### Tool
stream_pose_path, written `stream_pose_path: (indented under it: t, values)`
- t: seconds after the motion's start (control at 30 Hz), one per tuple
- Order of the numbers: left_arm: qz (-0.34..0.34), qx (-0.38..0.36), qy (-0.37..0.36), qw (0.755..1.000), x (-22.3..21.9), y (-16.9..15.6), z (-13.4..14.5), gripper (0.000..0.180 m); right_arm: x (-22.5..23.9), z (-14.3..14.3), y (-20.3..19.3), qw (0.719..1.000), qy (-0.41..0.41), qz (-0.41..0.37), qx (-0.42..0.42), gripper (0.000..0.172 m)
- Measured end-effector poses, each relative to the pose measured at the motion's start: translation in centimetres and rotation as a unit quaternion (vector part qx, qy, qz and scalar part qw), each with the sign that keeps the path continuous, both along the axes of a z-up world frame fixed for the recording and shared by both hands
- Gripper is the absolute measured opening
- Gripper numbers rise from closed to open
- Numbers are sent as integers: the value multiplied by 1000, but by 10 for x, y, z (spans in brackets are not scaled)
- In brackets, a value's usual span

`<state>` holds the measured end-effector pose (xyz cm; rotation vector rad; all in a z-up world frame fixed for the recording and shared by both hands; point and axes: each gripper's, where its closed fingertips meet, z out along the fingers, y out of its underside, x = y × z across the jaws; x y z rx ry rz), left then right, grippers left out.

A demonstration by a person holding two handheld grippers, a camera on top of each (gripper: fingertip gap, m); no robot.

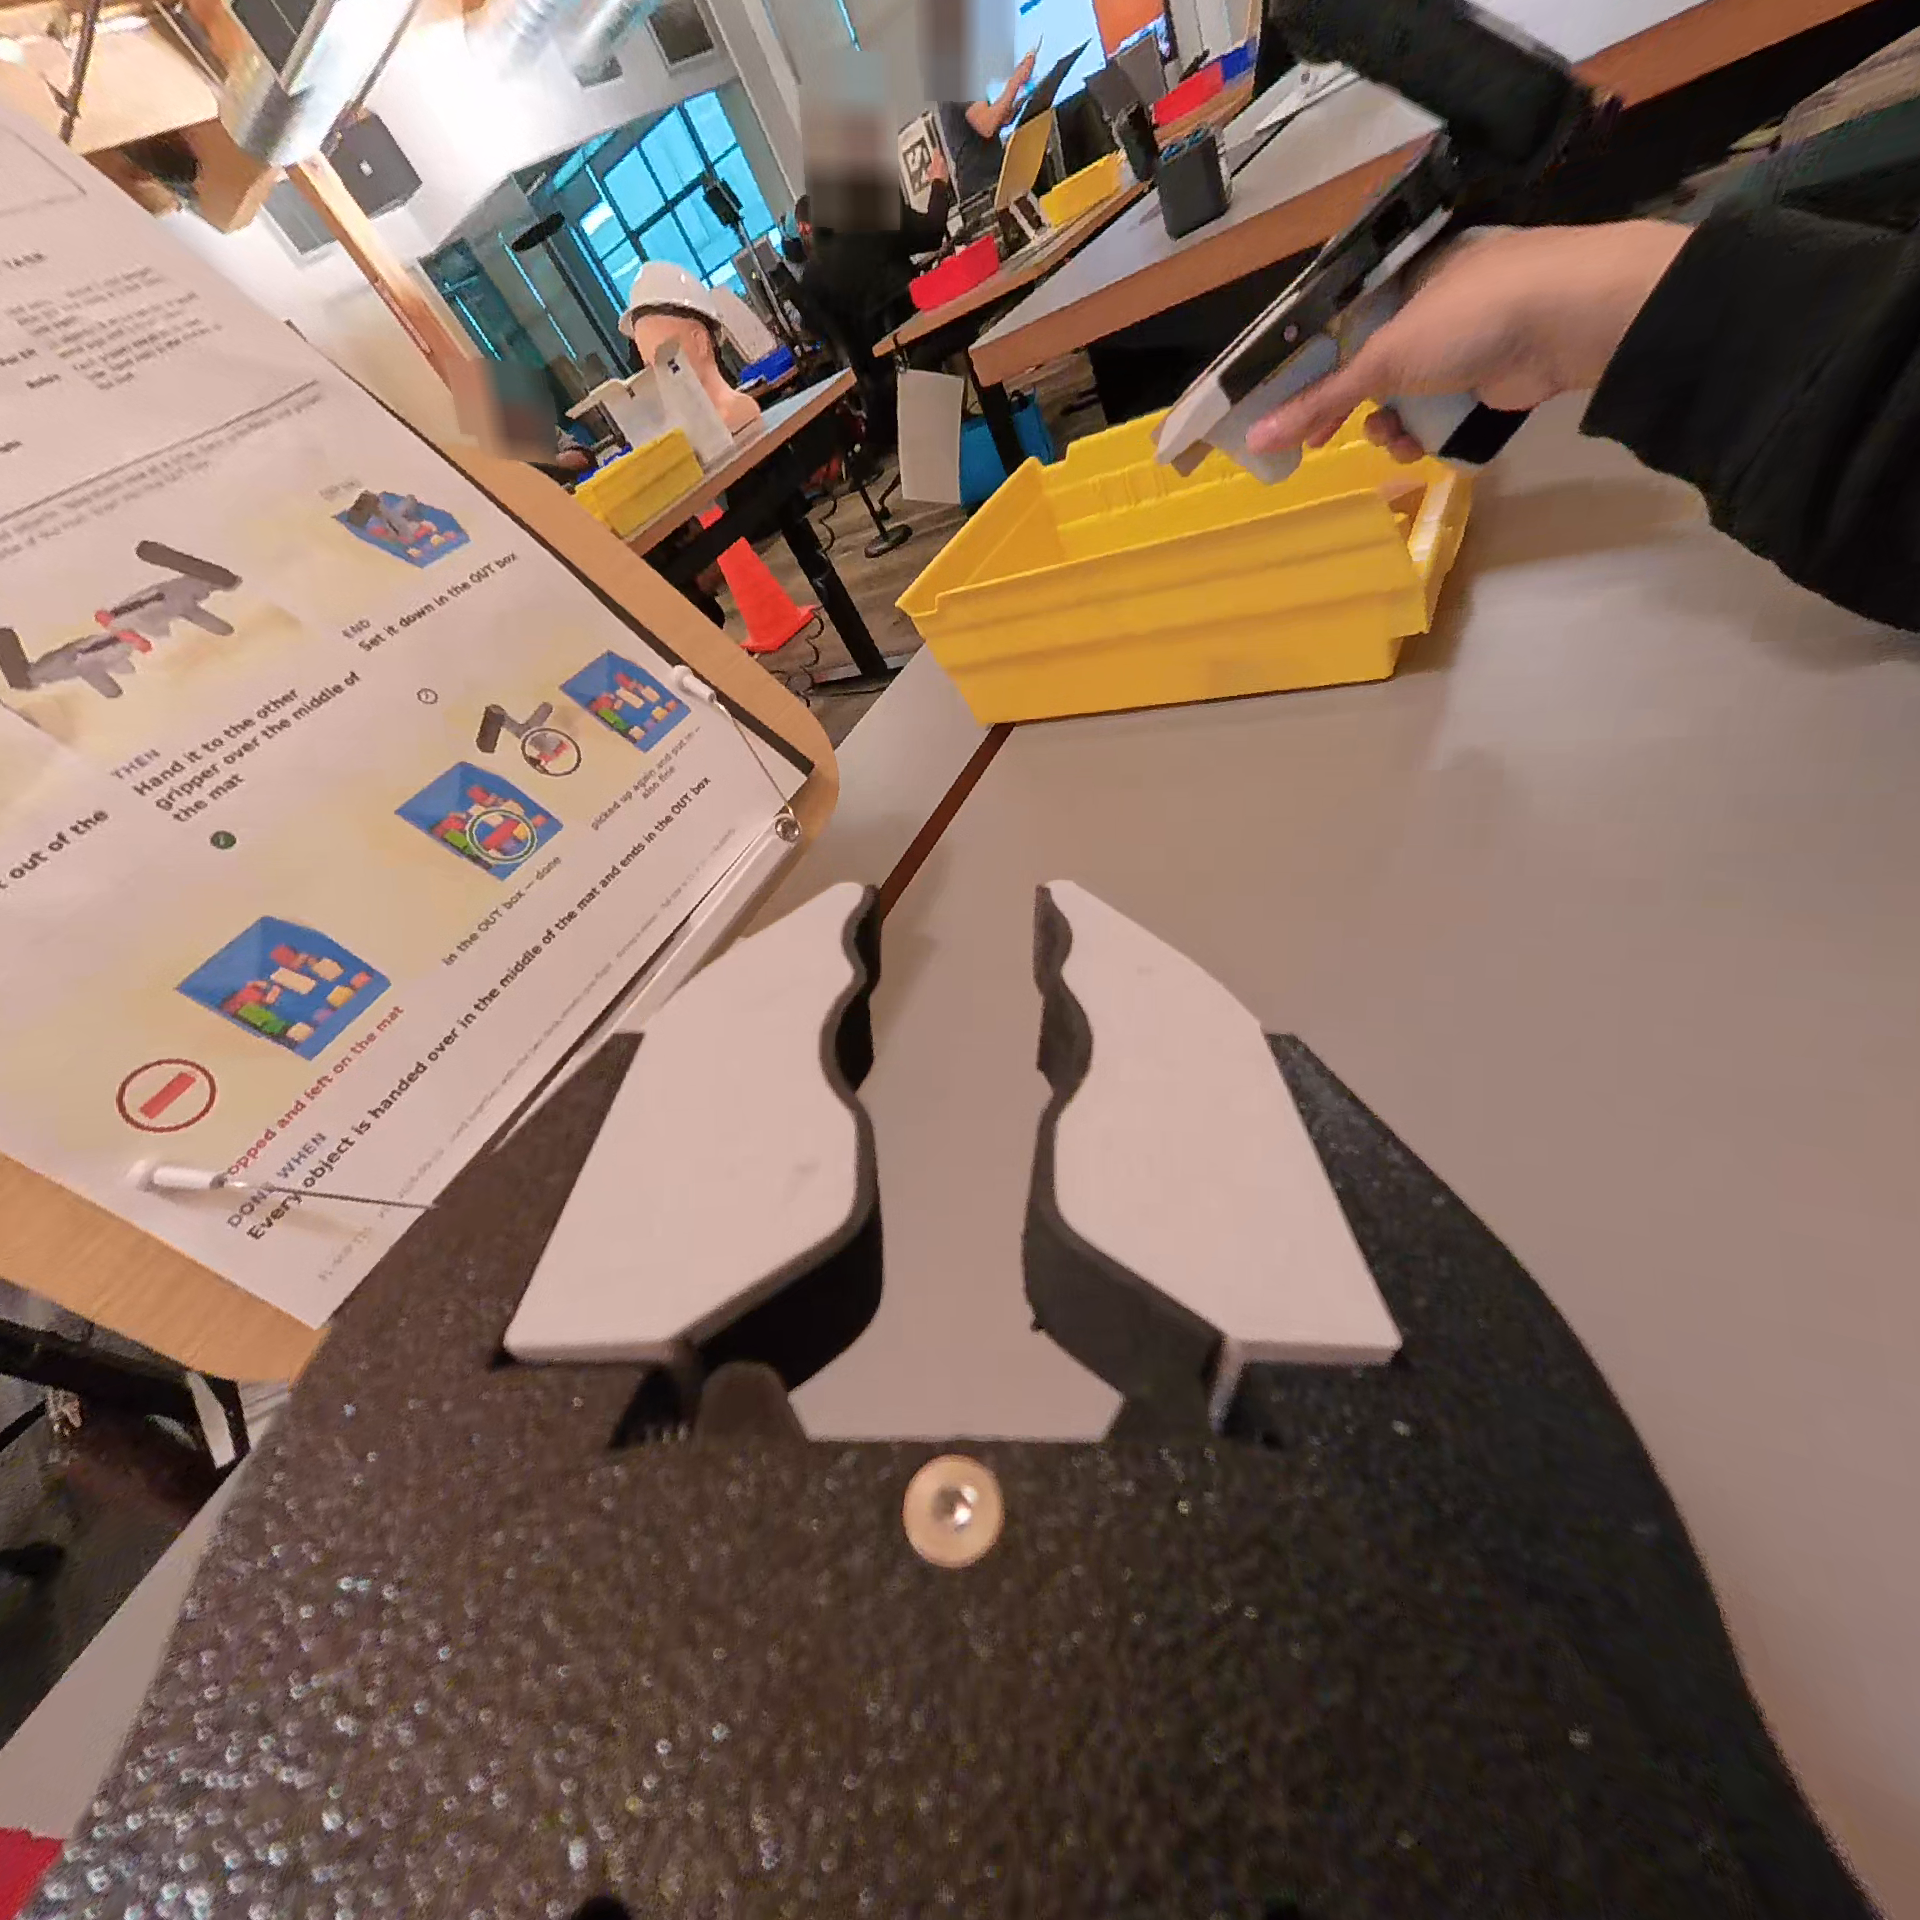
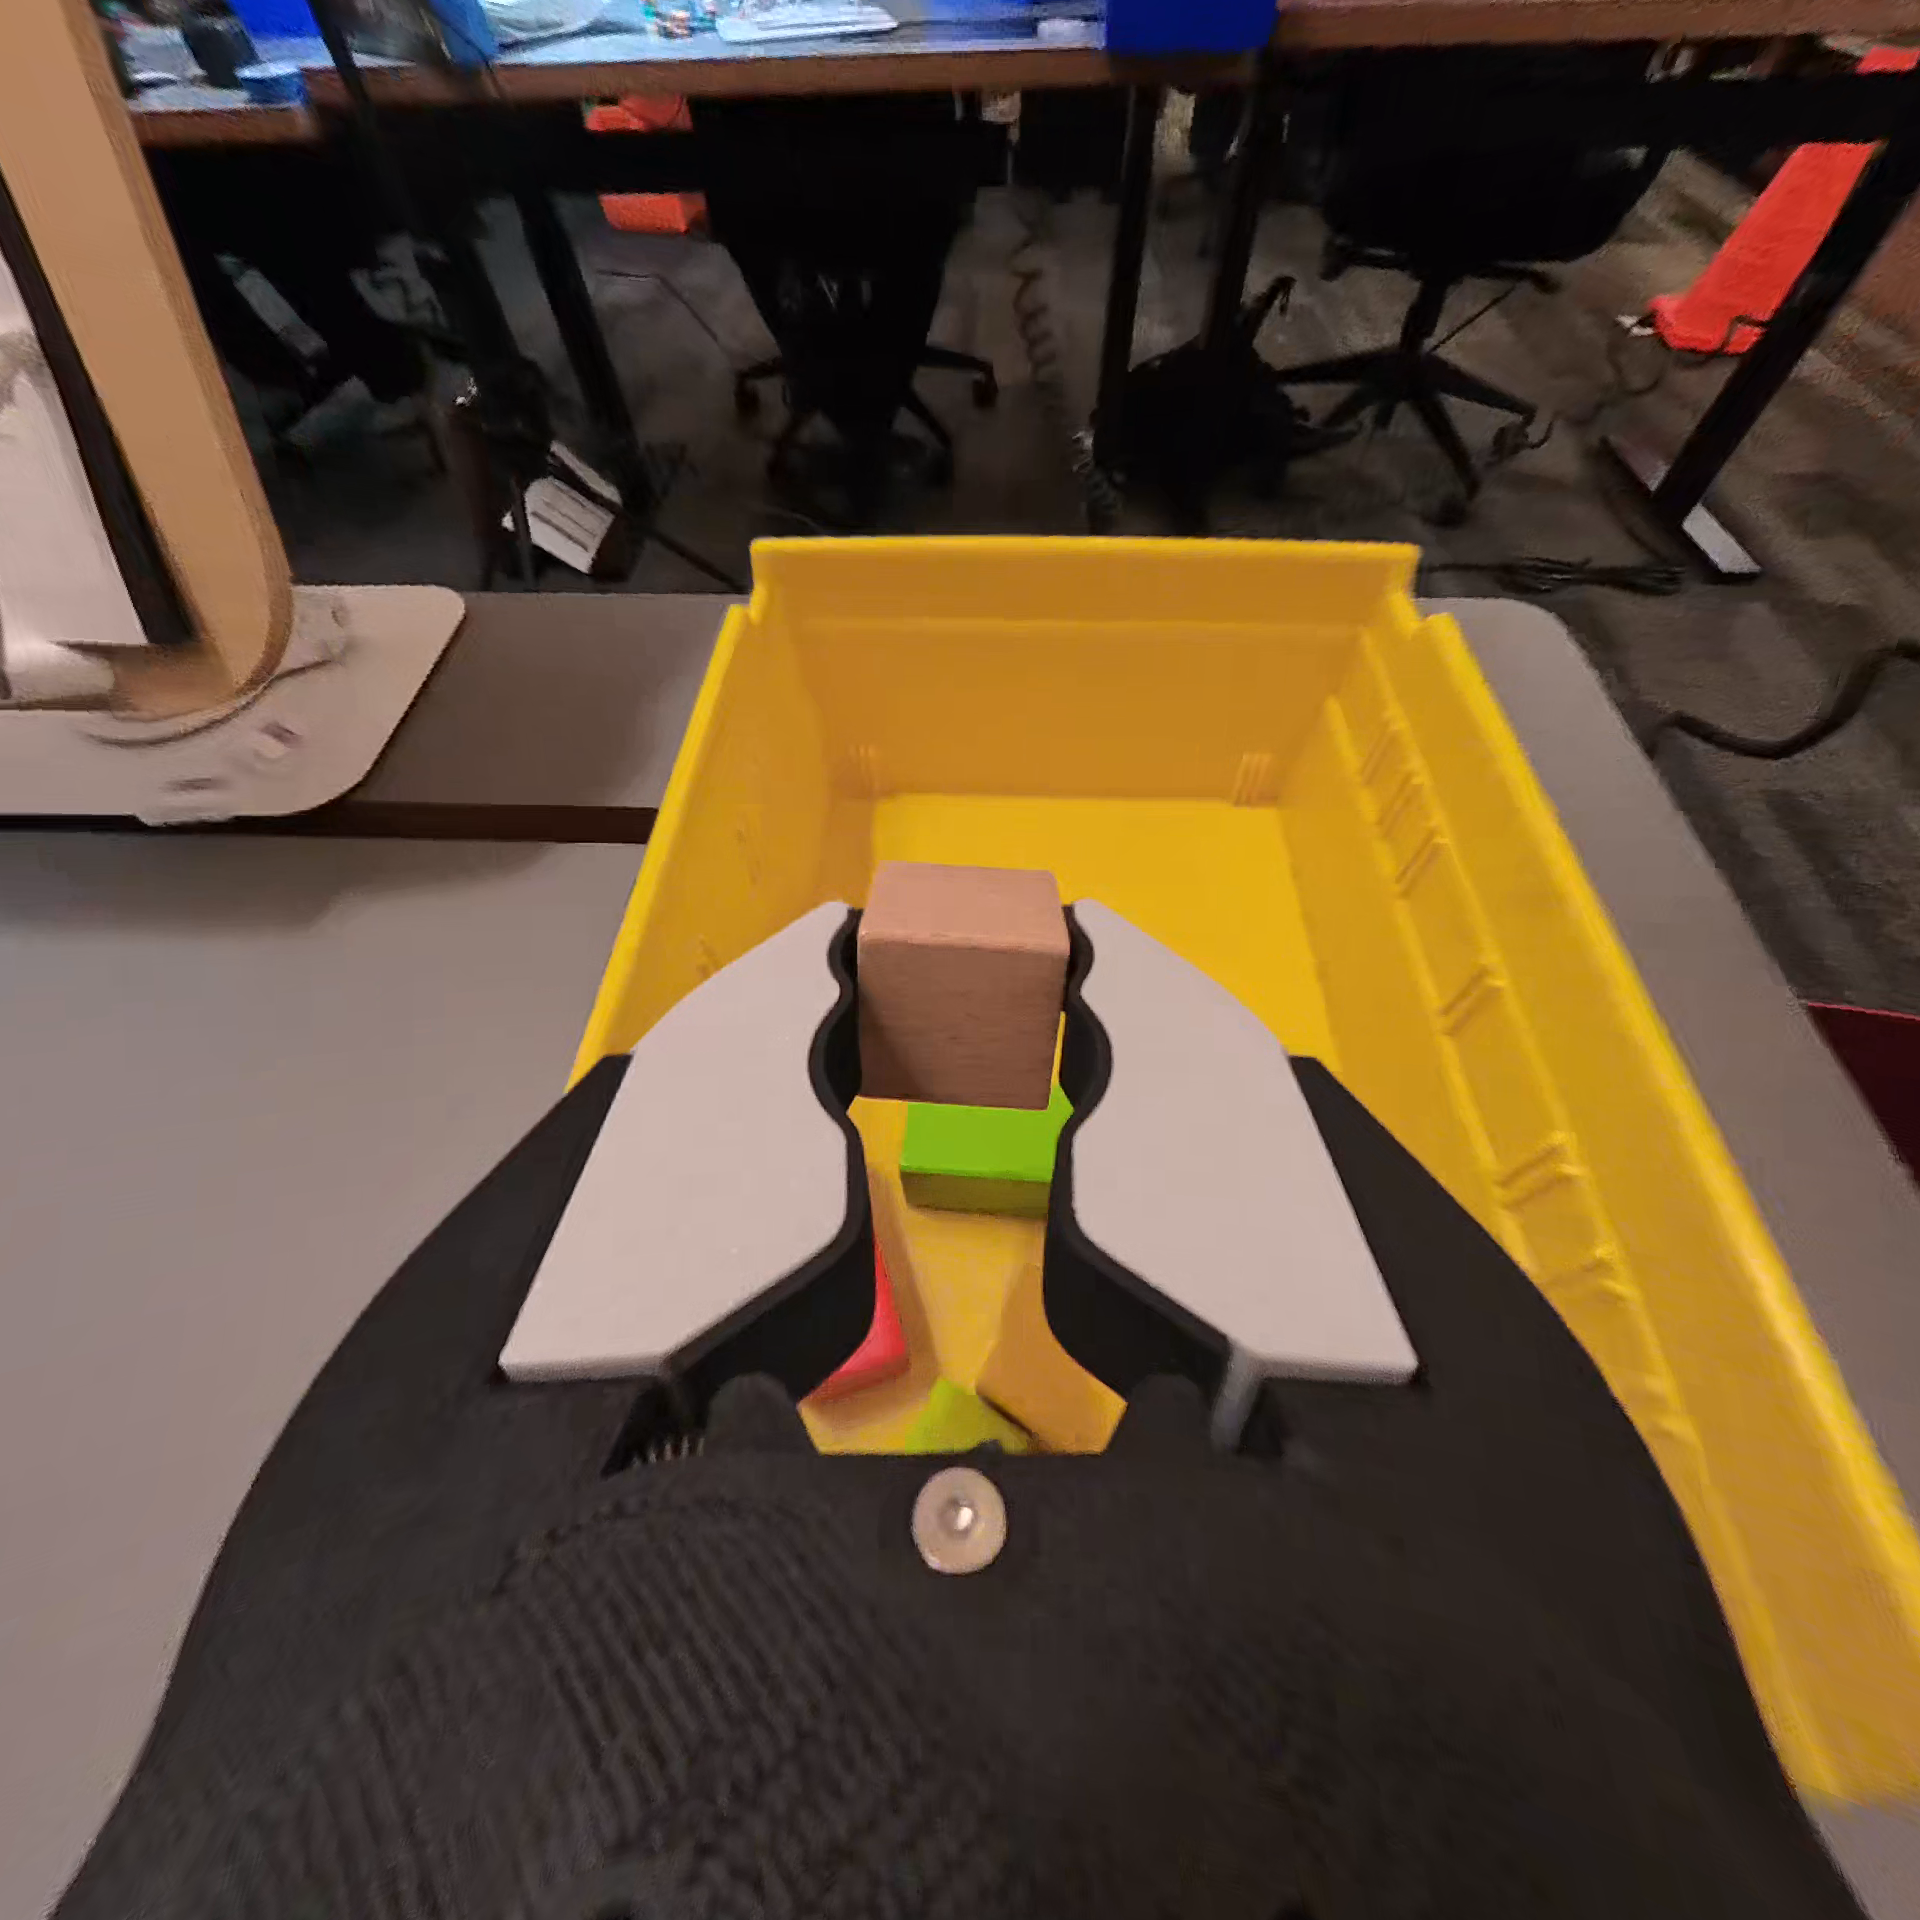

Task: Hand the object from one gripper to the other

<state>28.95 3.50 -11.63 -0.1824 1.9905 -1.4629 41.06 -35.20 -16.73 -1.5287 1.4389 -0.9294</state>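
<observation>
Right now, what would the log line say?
right gripper: shut on wooden block over yellow bin | left gripper: open, empty | handover: not yet

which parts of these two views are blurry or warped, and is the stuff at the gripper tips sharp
Left wrist view: the instruction sheet and the far gripper over the yellow bin are smeared; straight table edges bow from the wide lens. Right wrist view: the wooden block is sharp; the bin's near right wall and the frame edges streak.

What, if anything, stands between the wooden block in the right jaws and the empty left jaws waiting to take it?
Nothing visible: the wooden block sits above the yellow bin, and only bare table lies toward the left gripper.
</observation>
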Motion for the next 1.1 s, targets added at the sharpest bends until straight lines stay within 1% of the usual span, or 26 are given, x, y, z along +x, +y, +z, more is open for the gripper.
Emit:
stream_pose_path:
  t: [0.07, 0.13, 0.27, 0.37, 0.5, 0.7, 0.8, 0.87, 0.93, 1.03, 1.1]
  values:
    - [4, 8, 2, 1000, 1, 0, -3, 26, 10, -18, 11, 1000, 9, 18, 2, 35]
    - [6, 12, 2, 1000, 2, 0, -4, 26, 16, -34, 16, 999, 34, 15, -25, 35]
    - [6, 3, 6, 1000, 3, 1, -3, 24, 21, -44, 23, 992, 61, 20, -105, 35]
    - [8, -7, 14, 1000, 4, 3, -3, 24, 24, -53, 29, 987, 86, 32, -134, 36]
    - [13, -8, 20, 1000, 6, 4, -4, 24, 25, -43, 28, 985, 52, 25, -160, 36]
    - [26, -18, 36, 999, 11, 7, -5, 26, 21, -32, 20, 986, 39, 9, -162, 56]
    - [49, -38, 47, 997, 15, 16, 2, 27, 16, -9, 17, 983, 12, -11, -182, 62]
    - [81, -66, 63, 993, 21, 30, 10, 27, 13, 11, 26, 983, -19, -9, -182, 62]
    - [133, -99, 86, 982, 29, 54, 21, 28, 10, 28, 47, 985, -49, 20, -163, 63]
    - [239, -137, 126, 953, 39, 111, 30, 32, 5, 48, 90, 986, -86, 82, -116, 63]
    - [295, -134, 145, 935, 41, 153, 28, 34, 0, 58, 112, 983, -105, 113, -102, 63]
